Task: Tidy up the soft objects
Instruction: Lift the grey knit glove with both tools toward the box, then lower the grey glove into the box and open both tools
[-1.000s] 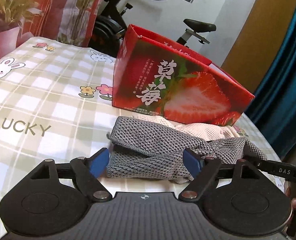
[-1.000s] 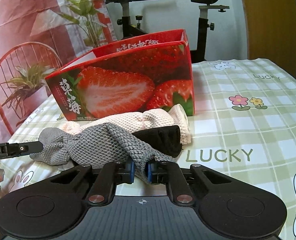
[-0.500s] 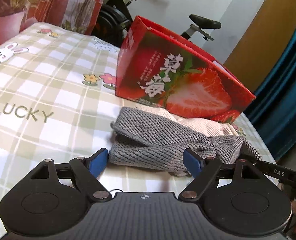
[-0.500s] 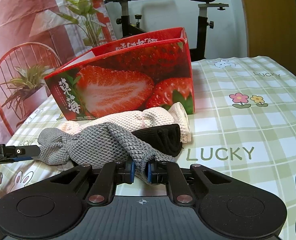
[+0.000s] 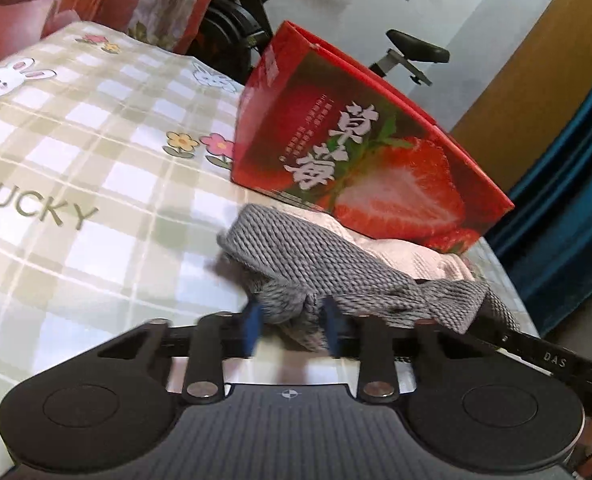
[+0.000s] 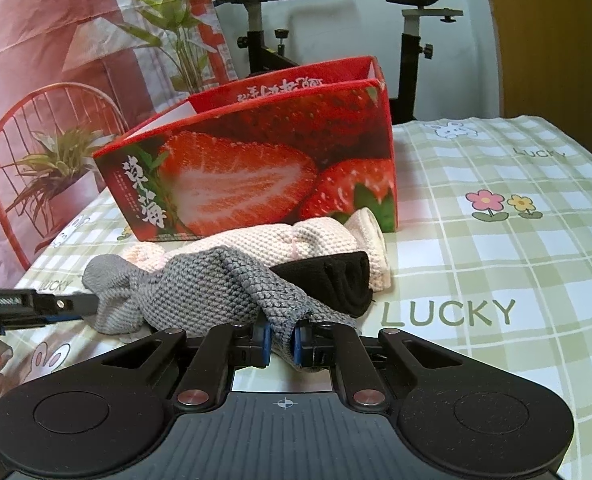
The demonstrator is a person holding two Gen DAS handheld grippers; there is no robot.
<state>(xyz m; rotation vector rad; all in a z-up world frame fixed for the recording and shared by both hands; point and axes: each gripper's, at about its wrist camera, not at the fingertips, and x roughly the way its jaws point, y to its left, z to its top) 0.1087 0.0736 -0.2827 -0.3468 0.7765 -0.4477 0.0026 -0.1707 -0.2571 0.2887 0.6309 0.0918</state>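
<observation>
Tongs first: right gripper (image 6: 281,338) clenched on one end of the grey knitted cloth (image 6: 199,284); left gripper (image 5: 291,330) closing, jaws motion-blurred, a bunch of the same cloth (image 5: 320,264) between them, blue pads (image 5: 251,326) seemingly touching the bunched knit.

Largest to smallest, counted:
- One checked tablecloth (image 6: 496,248), printed with rabbits, flowers and "LUCKY".
- One exercise bike (image 6: 412,20) behind the table.
- One red strawberry box (image 6: 255,176), open at the top, standing near the middle of the table.
- One pink knitted cloth (image 6: 279,240), lying just in front of the box, partly under the grey one.
- One grey cloth, draped across the pink one and stretched between the two grippers, its ends low at the table's near side.
- One black item (image 6: 336,280), soft-looking, tucked beside the pink cloth, partly under the grey.

Step in hand, by judgement: taking a two-ended hold on the grey cloth, ahead of folding it or lifting it to the box. Next move likely called for: a firm left-side pinch, then both ends raised together, clear of the pink cloth and black item so neither got dragged along.
</observation>
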